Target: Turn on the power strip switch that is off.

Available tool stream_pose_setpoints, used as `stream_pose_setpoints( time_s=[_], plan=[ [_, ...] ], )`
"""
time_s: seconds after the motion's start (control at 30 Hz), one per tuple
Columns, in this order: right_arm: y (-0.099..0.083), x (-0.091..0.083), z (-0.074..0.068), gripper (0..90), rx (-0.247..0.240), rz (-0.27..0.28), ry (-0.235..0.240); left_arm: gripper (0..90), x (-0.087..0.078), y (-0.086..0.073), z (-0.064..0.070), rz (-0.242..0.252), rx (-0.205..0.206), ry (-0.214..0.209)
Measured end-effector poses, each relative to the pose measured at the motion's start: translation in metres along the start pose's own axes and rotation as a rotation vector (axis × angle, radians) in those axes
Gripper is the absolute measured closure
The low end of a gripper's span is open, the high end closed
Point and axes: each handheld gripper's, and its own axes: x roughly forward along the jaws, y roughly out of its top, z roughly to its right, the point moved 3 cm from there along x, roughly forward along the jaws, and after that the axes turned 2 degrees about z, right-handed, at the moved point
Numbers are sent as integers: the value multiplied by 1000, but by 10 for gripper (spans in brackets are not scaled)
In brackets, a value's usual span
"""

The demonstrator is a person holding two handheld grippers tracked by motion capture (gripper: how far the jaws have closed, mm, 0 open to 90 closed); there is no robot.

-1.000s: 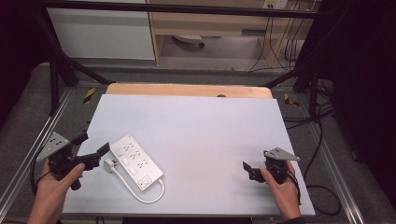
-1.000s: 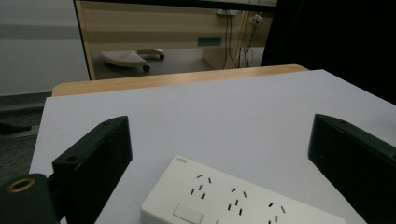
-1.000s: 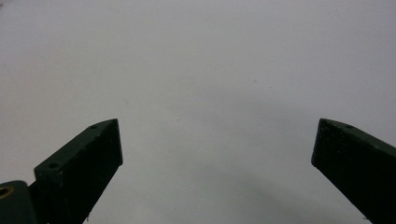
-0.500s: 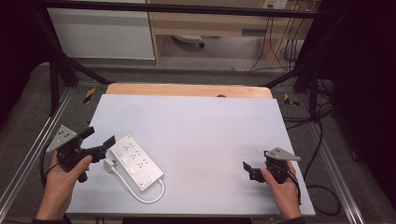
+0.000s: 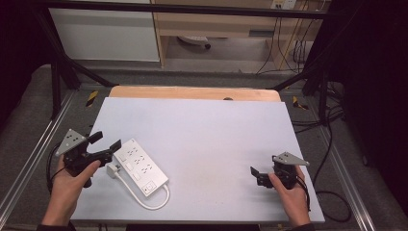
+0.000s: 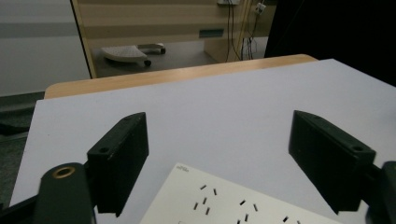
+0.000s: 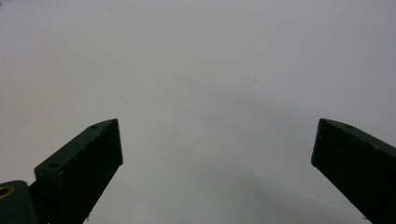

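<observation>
You won't get any legible text here. The white power strip point(image 6: 229, 203) has a small grey mark at its far corner in the left gripper view, too blurred to read. Nothing else carries lettering.

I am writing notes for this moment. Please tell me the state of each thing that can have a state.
left gripper: open, jaws at the near end of the strip, holding nothing
right gripper: open, holding nothing, over bare table
power strip: flat on the table, sockets empty
plug: unplugged, lying beside the strip
</observation>
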Motion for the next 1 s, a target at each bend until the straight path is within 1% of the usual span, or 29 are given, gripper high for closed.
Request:
stream_pose_setpoints(
  time_s=[0.03, 0.07, 0.1, 0.13, 0.17, 0.27, 0.3, 0.33, 0.37, 0.5, 0.53, 0.6, 0.63, 0.77, 0.9, 0.93, 1.0],
  plan=[
    [0, 0, 0, 24, 0, 0, 0, 223, 1, -1, 1, -9, 8, -1],
    [0, 0, 0, 24, 1, -1, 2, 255, 1, -2, 1, -14, 12, 0],
    [0, 0, -1, 24, -1, -1, 2, 278, 2, -2, 2, -13, 16, -7],
    [0, 0, -1, 24, -1, -1, 2, 278, 2, -3, 2, -11, 18, -13],
    [0, 0, -1, 24, -1, -2, 3, 318, 2, -3, 2, -8, 21, -20],
    [0, 0, -1, 24, -2, -2, 5, 345, 4, -3, 2, -12, 30, -24],
    [0, 1, -1, 24, -1, -3, 7, 362, 4, -4, 1, -14, 28, -21],
    [0, 1, -1, 24, -3, -5, 7, 403, 4, -4, 1, -17, 23, -20],
    [0, 1, -1, 24, -3, -5, 7, 403, 4, -5, 0, -19, 21, -17],
    [0, 1, -2, 24, -5, -8, 8, 525, 3, -7, -4, -23, 9, -12],
    [0, 1, -2, 24, -5, -8, 8, 525, 3, -7, -6, -25, 15, -12],
    [0, 1, -1, 24, -6, -7, 8, 565, 2, -9, -7, -25, 6, -8],
    [0, 1, -1, 24, -4, -9, 9, 599, 2, -10, -9, -26, 5, -8],
    [0, 1, -1, 24, -2, -8, 8, 636, 3, -12, -11, -30, -5, -8],
    [0, 1, 0, 24, -1, -9, 8, 652, 6, -16, -12, -41, -4, -1],
    [0, 1, 0, 24, -1, -9, 8, 652, 6, -17, -12, -47, -2, 1],
    [0, 1, 0, 24, -3, -9, 7, 680, 8, -19, -13, -63, -1, 1]
  ],
)
